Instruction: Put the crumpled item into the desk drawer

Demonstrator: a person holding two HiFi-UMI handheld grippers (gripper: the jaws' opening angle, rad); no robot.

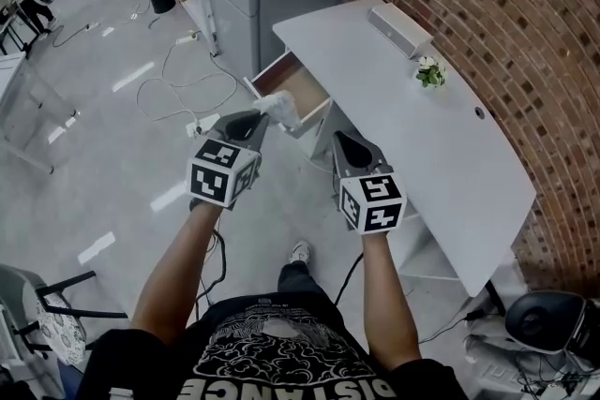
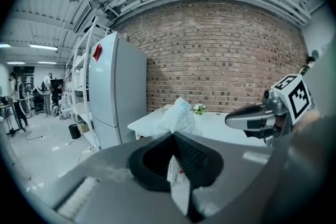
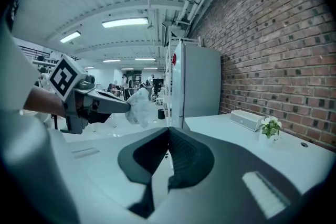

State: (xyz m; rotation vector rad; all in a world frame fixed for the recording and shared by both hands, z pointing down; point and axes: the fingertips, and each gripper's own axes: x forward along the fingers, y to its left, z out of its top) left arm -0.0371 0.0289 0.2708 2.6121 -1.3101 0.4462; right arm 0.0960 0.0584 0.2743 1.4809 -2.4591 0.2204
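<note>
- We are gripping the crumpled item (image 1: 277,105) by its edge in our left claw (image 1: 259,119), over the front of the open drawer (image 1: 302,87) of the table (image 1: 441,136).
- It is looking light and soft to us; a gentle pinch is probably sufficing.
- Our right claw (image 1: 348,145) is hovering closed, empty.

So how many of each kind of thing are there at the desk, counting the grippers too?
Grippers: 2 (left gripper, right gripper)
Crumpled item: 1
Desk: 1
Open drawer: 1
Little plant: 1
White box: 1
Total: 7
</note>
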